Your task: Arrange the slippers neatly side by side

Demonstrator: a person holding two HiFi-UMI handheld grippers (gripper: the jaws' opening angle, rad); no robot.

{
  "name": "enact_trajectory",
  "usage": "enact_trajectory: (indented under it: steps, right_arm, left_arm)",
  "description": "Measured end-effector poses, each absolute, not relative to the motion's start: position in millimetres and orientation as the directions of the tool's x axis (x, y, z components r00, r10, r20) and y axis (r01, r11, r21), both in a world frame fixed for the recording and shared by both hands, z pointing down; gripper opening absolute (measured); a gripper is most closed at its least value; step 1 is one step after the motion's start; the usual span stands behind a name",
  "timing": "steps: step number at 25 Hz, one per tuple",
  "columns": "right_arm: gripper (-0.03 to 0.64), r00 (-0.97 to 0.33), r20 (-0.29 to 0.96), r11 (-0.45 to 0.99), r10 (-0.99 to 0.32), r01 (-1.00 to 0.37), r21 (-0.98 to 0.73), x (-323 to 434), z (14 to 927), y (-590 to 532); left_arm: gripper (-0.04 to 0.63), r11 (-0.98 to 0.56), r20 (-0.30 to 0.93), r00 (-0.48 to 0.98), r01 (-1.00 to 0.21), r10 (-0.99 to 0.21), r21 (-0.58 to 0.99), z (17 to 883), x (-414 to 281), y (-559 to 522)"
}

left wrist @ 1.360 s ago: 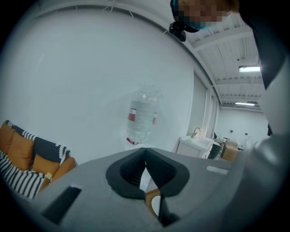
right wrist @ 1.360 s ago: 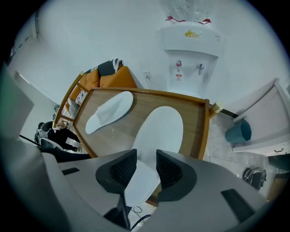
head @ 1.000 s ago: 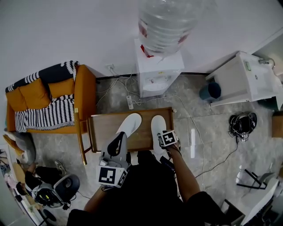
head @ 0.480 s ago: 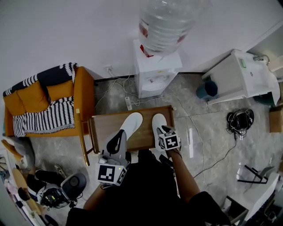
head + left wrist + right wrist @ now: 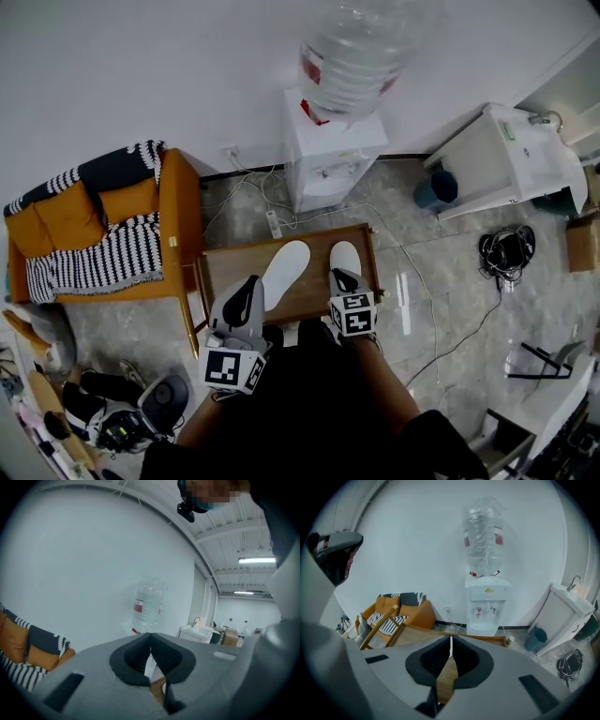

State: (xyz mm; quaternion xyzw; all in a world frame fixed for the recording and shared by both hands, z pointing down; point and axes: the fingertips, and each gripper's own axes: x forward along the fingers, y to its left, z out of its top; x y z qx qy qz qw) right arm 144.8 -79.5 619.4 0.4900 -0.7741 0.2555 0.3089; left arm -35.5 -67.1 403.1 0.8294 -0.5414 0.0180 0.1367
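Left gripper (image 5: 248, 284) over near table edge, jaws together, empty; right gripper (image 5: 339, 277) jaws just closed tip to tip, nothing between, its body hiding heel of right slipper (image 5: 347, 255); both white slippers on low wooden table (image 5: 225, 267), apart, left slipper (image 5: 286, 272) angled toward right one; beyond: floor cables (image 5: 272, 211), water dispenser (image 5: 333, 159).

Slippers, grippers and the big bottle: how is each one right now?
Left slipper: flat on the table, slanted, apart from the other slipper.
Right slipper: flat on the table, straighter, near end hidden.
Left hand-held gripper: shut, nothing between the jaws.
Right hand-held gripper: jaws have just been closing, now shut on nothing.
Water bottle: upside down on the dispenser.
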Motion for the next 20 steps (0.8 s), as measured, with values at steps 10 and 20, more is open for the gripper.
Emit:
enact_trajectory:
  steps: [10,20]
  right_arm:
    - [0.014,-0.355,0.678,0.370,-0.644,-0.920,-0.131,89,607,-67]
    - [0.014,-0.349,0.707,0.329,-0.615,-0.928,-0.172,49,633,-67]
  left_arm:
    - [0.015,-0.396,0.172,0.434,-0.893,-0.884,0.215,406,-74,-61]
    - [0.015,-0.403,0.191,0.442,-0.890,-0.876,0.214,413,-113,-60]
